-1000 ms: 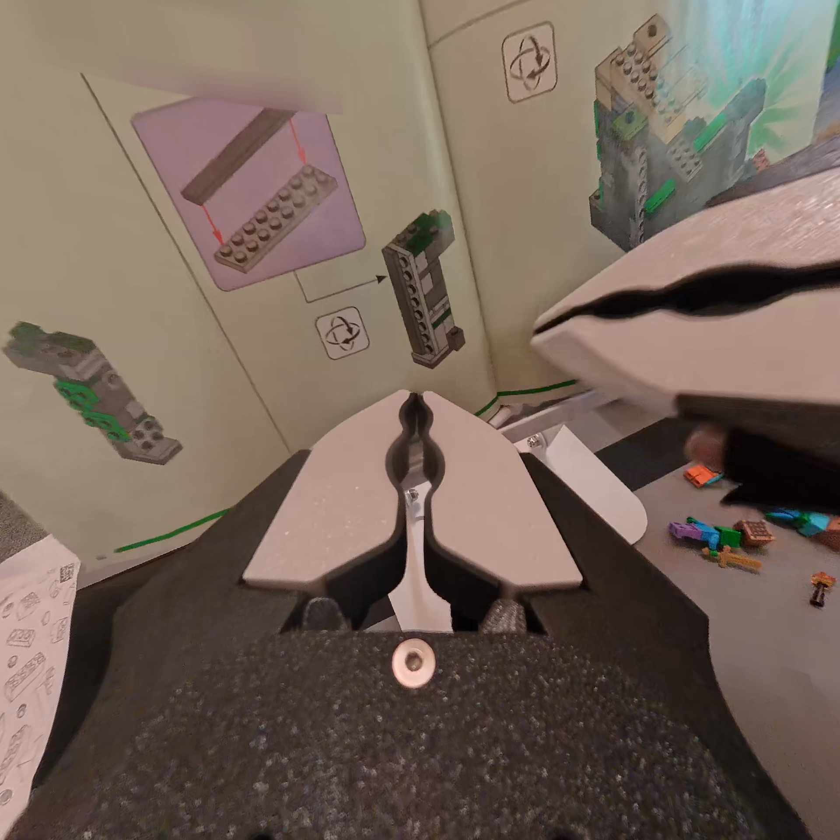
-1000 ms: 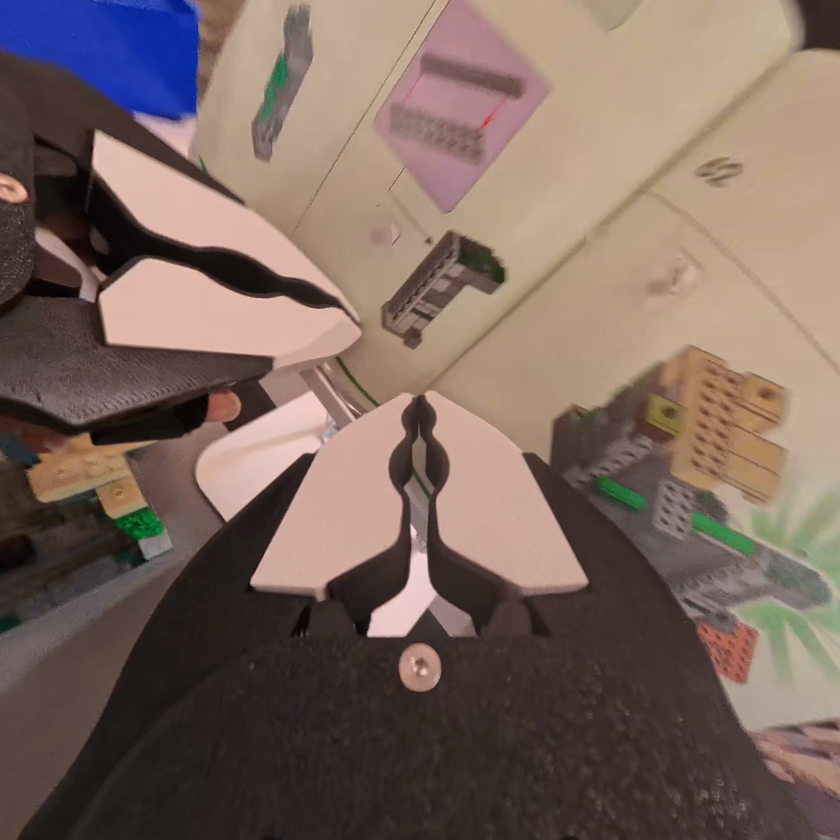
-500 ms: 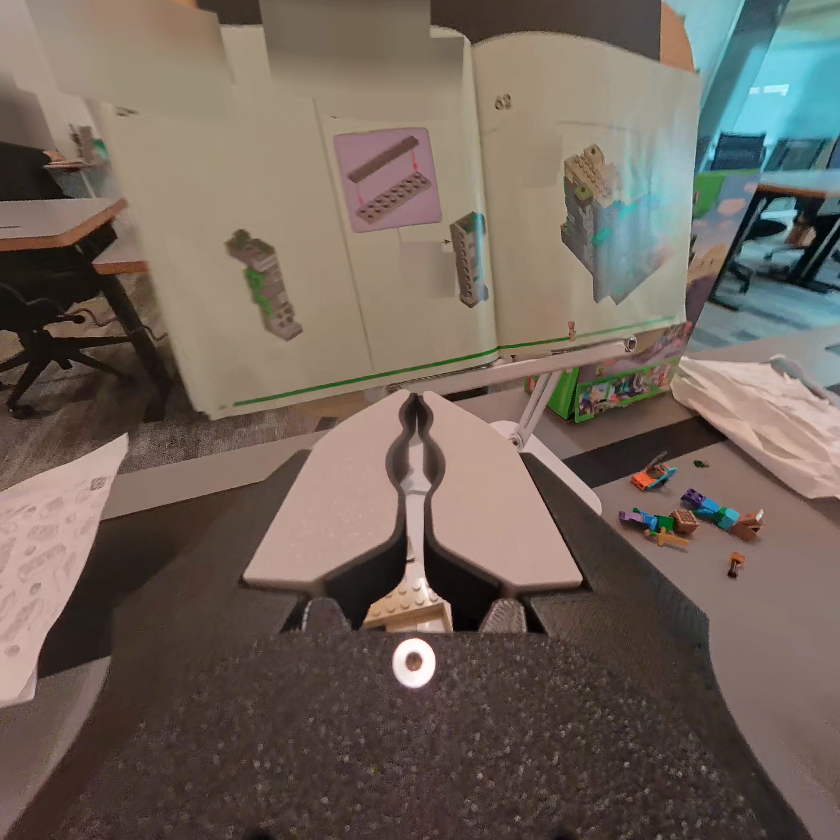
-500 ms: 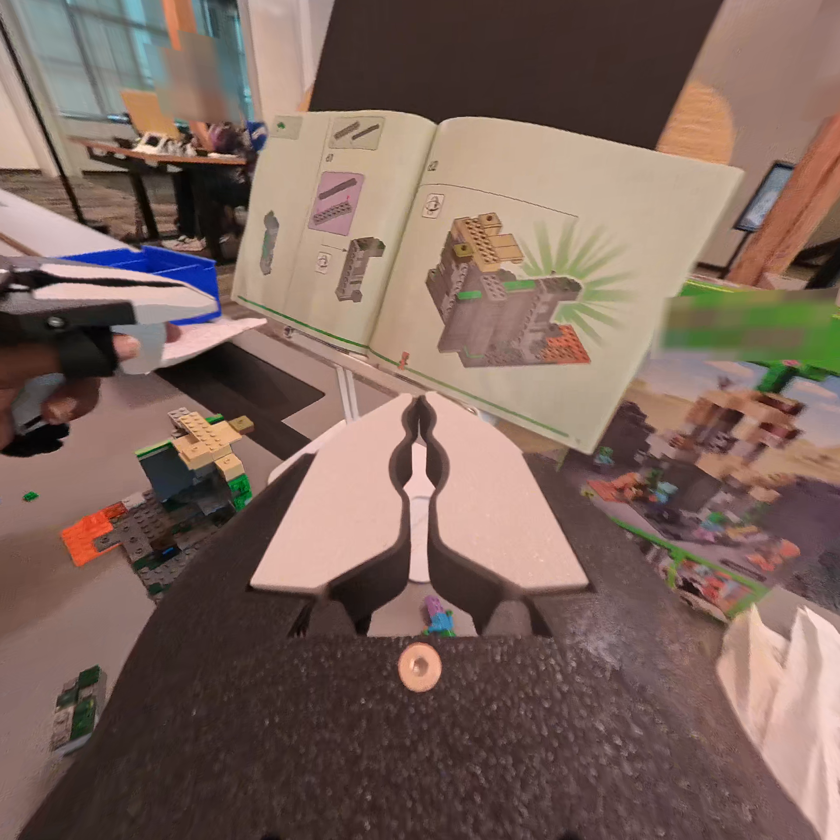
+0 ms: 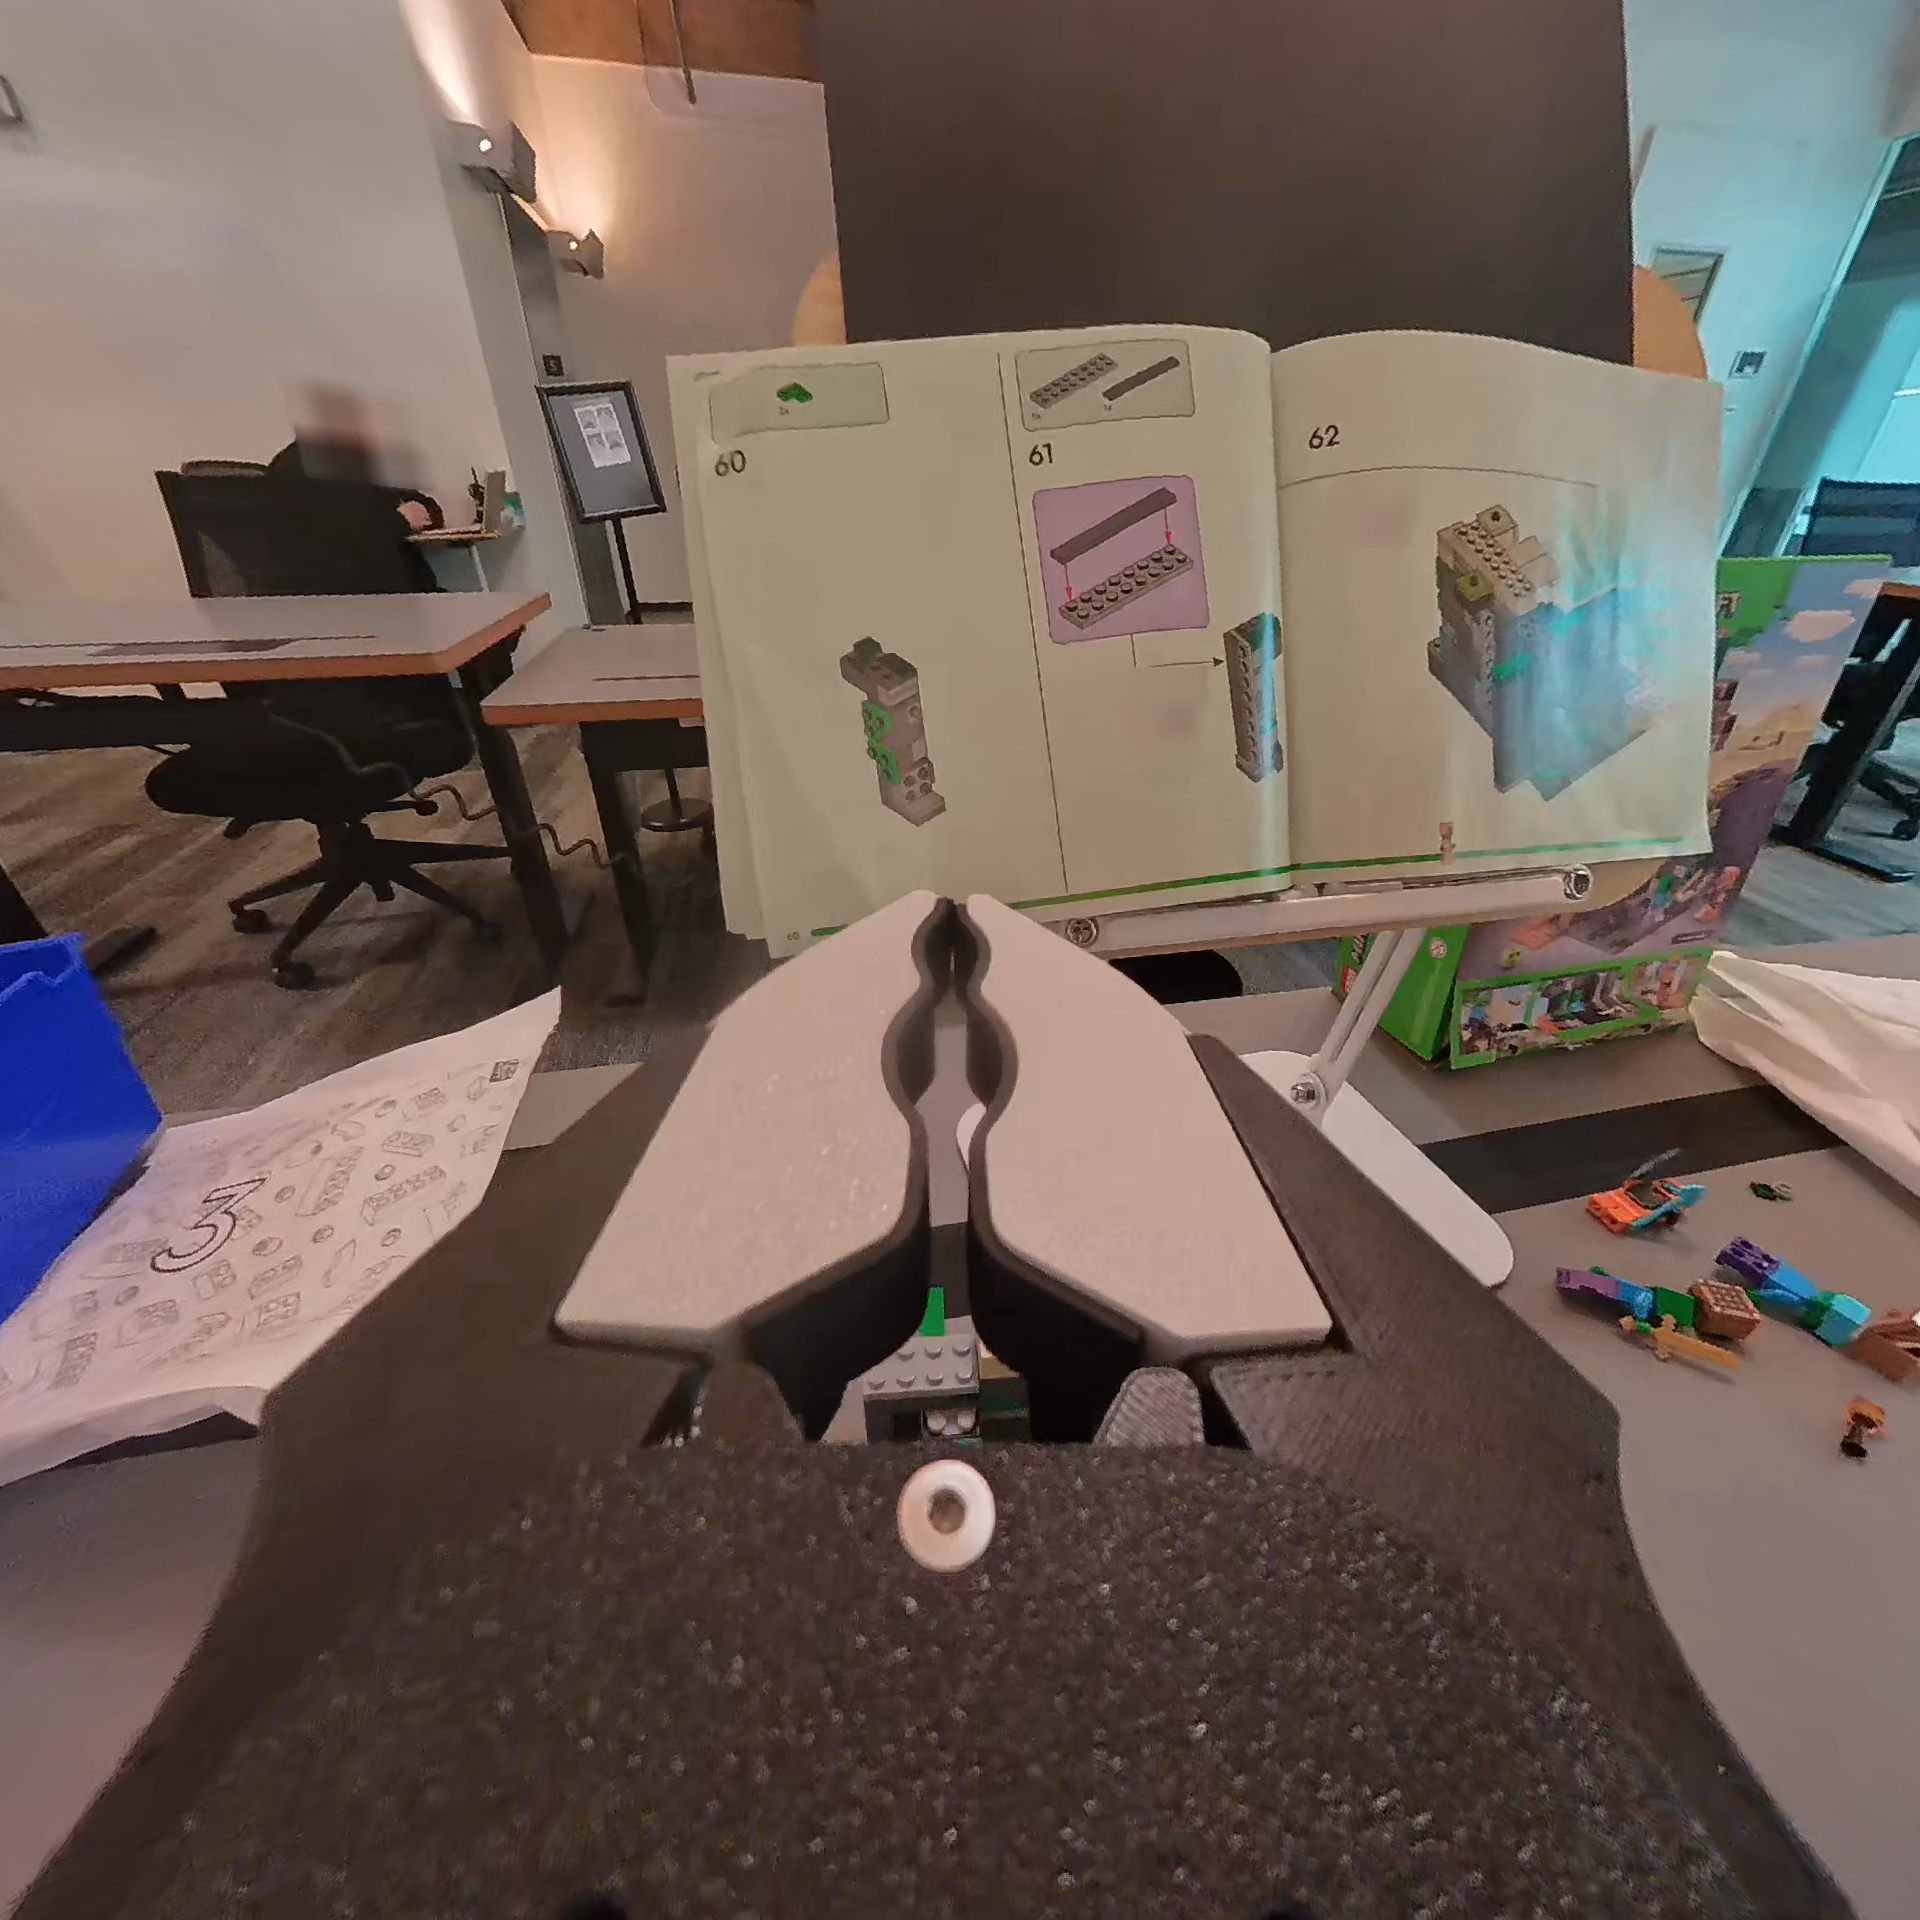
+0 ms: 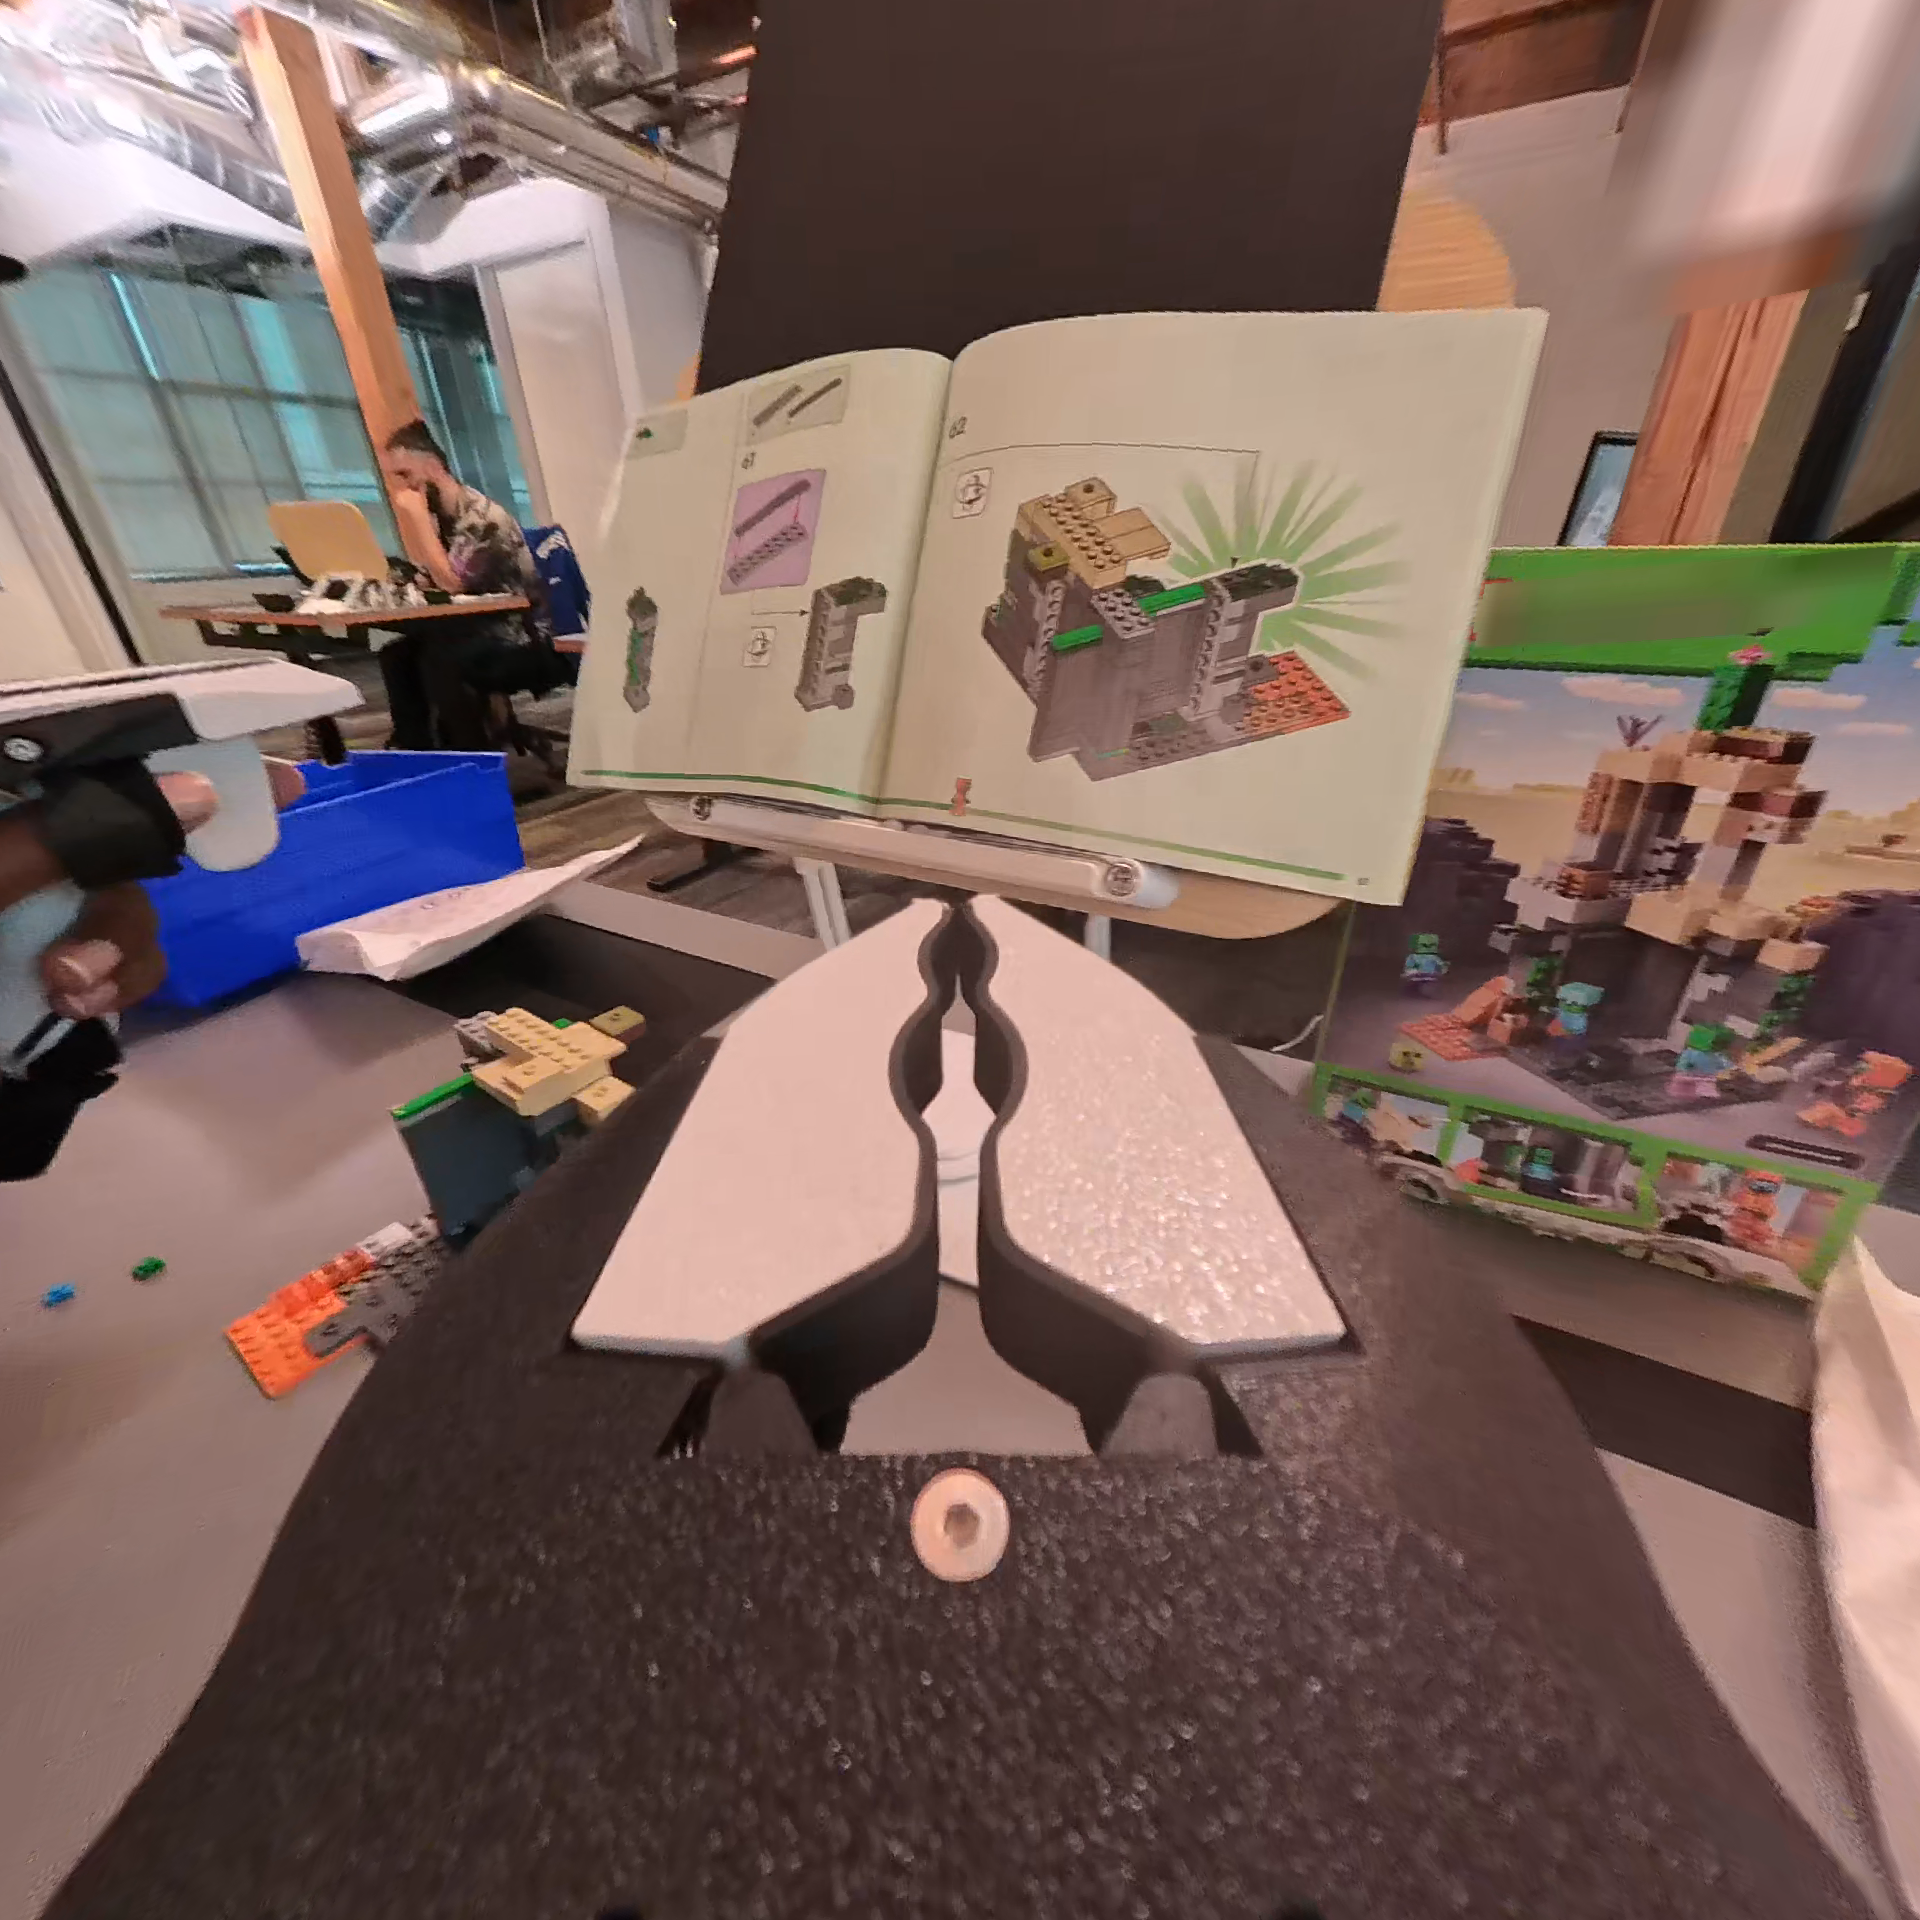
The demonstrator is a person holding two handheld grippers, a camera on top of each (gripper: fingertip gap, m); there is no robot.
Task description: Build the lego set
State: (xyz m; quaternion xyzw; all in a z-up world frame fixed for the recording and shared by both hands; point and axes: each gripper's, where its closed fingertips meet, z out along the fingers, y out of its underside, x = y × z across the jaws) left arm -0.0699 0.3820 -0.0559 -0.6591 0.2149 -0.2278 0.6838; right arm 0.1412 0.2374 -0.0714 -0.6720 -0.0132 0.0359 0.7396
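Note:
The open instruction booklet stands on a white stand behind the table; it also shows in the right wrist view. The partly built lego model, grey with tan plates on top and an orange plate at its base, sits on the grey table to the left of my right gripper. A bit of it shows under my left gripper. My left gripper is shut and empty, held above the model; it also shows in the right wrist view. My right gripper is shut and empty.
Minifigures and small parts lie at the right. The lego box stands behind them. A blue bin and a printed paper bag are at the left. A white bag lies at the far right. Two tiny loose pieces lie at the front left. The gap from one gripper's tips to the other's is roughly 25 cm.
Both grippers have pulled back from close up against the booklet. The whole booklet, the table and the model have come into view. Both stay shut.

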